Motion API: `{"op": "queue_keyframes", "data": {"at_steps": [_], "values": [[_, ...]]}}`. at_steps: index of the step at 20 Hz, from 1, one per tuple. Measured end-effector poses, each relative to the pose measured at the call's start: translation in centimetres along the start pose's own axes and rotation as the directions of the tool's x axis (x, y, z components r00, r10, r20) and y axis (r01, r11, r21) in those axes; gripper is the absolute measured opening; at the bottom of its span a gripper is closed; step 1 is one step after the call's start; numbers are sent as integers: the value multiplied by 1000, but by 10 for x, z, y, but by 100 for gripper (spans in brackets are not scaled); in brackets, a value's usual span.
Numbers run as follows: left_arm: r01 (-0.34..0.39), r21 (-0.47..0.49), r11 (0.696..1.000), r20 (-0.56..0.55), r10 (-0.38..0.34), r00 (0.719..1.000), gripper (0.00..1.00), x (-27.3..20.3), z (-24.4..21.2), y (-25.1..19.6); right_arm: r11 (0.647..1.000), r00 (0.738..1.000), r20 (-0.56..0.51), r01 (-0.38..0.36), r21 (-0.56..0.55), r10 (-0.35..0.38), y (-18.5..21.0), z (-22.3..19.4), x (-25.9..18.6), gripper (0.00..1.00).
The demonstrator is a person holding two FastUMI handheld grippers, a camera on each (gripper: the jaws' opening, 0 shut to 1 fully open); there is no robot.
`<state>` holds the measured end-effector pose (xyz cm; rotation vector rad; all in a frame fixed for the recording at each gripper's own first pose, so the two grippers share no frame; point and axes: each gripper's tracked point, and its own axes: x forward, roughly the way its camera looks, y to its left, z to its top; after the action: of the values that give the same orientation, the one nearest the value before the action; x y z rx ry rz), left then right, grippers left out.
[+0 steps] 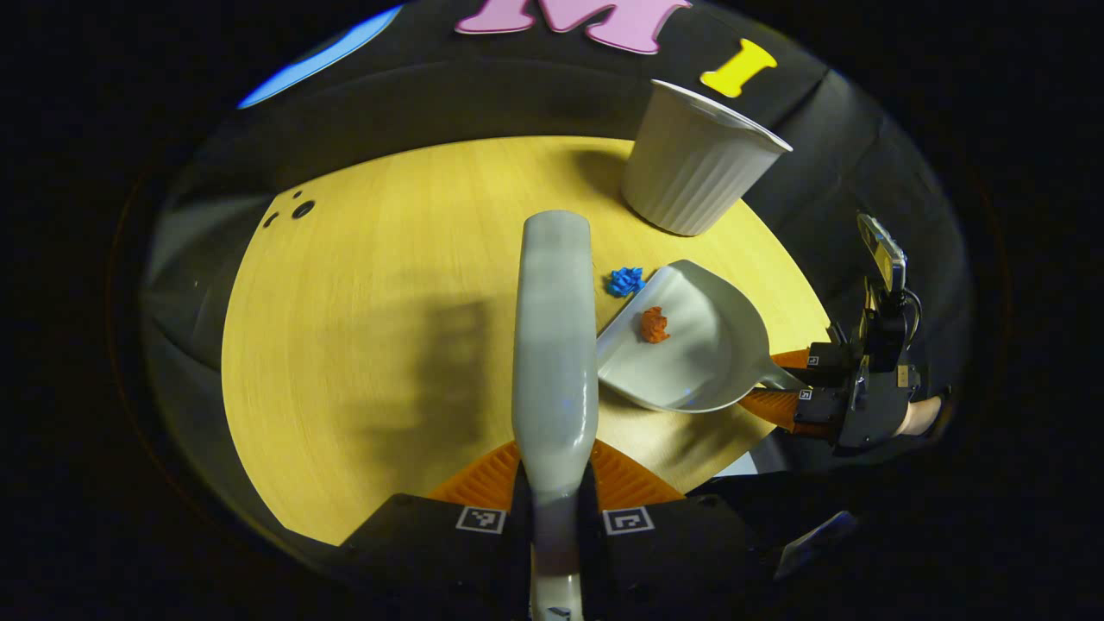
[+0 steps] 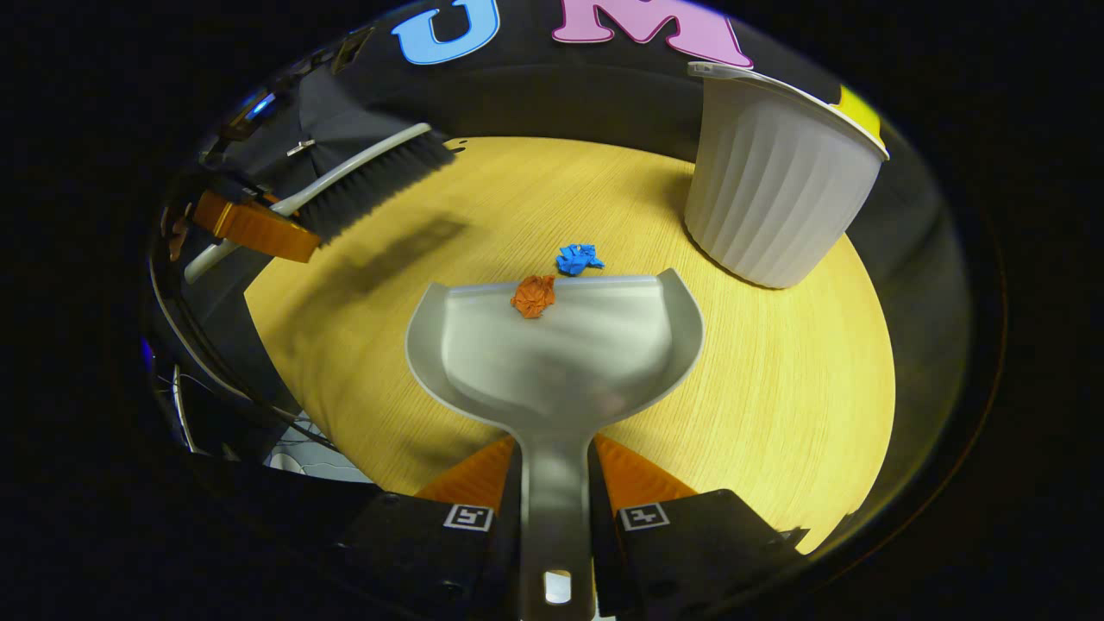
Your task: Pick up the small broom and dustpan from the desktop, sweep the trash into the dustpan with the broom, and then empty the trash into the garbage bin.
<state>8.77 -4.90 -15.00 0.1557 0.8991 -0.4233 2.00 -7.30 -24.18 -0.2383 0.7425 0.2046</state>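
My left gripper (image 1: 556, 483) is shut on the grey broom (image 1: 554, 345), whose back runs forward over the wooden table (image 1: 371, 345). In the right gripper view the broom (image 2: 362, 185) hangs above the table at the far left, bristles down, held by the left gripper (image 2: 254, 226). My right gripper (image 2: 552, 483) is shut on the handle of the grey dustpan (image 2: 561, 354), which rests on the table. An orange paper ball (image 2: 534, 296) lies inside the pan near its front lip. A blue paper ball (image 2: 579, 259) lies on the table just beyond the lip. The right gripper (image 1: 798, 388) shows far right in the left gripper view.
A white ribbed garbage bin (image 2: 776, 190) stands upright at the table's far right, also the bin (image 1: 694, 159) behind the dustpan (image 1: 681, 345). Small dark holes (image 1: 297, 210) mark the table's far left. The broom's shadow falls on the wood left of the pan.
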Motion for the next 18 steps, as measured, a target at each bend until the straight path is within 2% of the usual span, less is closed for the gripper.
{"op": "queue_keyframes", "data": {"at_steps": [2, 4, 5, 6, 7, 9, 12, 14, 18], "values": [[-21, 44, 999, -18, 22, 1000, 26, 9, 5, 9, 1000, 1000, -19, -4, 21, 4, 3, -6, 2, 38], [-54, 163, 985, -41, 62, 997, 27, 35, 20, 15, 1000, 1000, -29, 0, -5, 0, 2, -8, 3, 42], [-55, 229, 972, -48, 68, 997, 26, 52, 33, 13, 1000, 999, -34, -1, -8, 0, 3, -8, 3, 39], [-41, 289, 956, -48, 58, 997, 27, 69, 49, 8, 1000, 999, -43, -3, -3, 3, 4, -9, 2, 42], [-23, 345, 938, -52, 43, 998, 28, 87, 65, 1, 1000, 999, -47, -4, -2, 4, 7, -8, 0, 39], [17, 457, 889, -80, 22, 997, 27, 115, 91, -5, 1000, 998, -60, -3, -16, 2, 3, -11, 4, 42], [86, 591, 802, -163, 14, 986, 26, 143, 96, -12, 1000, 997, -76, -4, -23, 2, 2, -16, 5, 39], [138, 630, 764, -216, 3, 976, 27, 150, 88, -16, 1000, 997, -82, -4, -27, 2, 1, -18, 6, 39], [277, 594, 756, -311, -101, 945, 27, 144, 62, -39, 999, 996, -87, -8, -37, 4, -1, -16, 10, 39]]}}
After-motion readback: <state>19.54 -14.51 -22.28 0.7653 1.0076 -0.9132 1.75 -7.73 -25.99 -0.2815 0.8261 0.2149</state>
